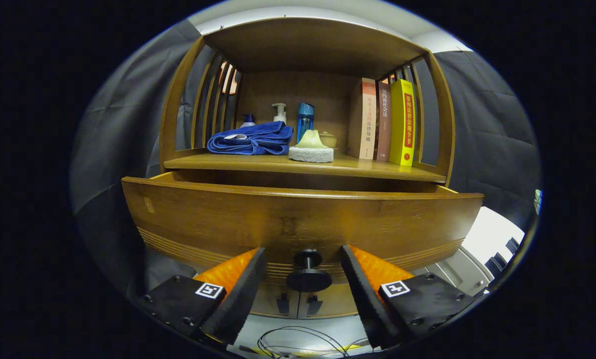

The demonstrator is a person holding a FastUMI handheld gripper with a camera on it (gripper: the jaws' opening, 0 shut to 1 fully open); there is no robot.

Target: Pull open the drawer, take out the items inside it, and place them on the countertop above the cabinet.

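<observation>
Claw [303,279]: fingers spread, bracketing the black round knob [308,273], gripping nothing. Curved brown wooden drawer [298,222], 12 o'clock: pulled partly out. Contents unseen; removal to countertop [258,163] outstanding.

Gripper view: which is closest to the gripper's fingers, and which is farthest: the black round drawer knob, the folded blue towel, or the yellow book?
From the open gripper:
1. Black round drawer knob, between the fingers, not clamped.
2. Folded blue towel, on the wooden countertop above the drawer, left part.
3. Yellow book, upright at the right; it stands about level with the towel, so ranks 2 and 3 are uncertain.
</observation>
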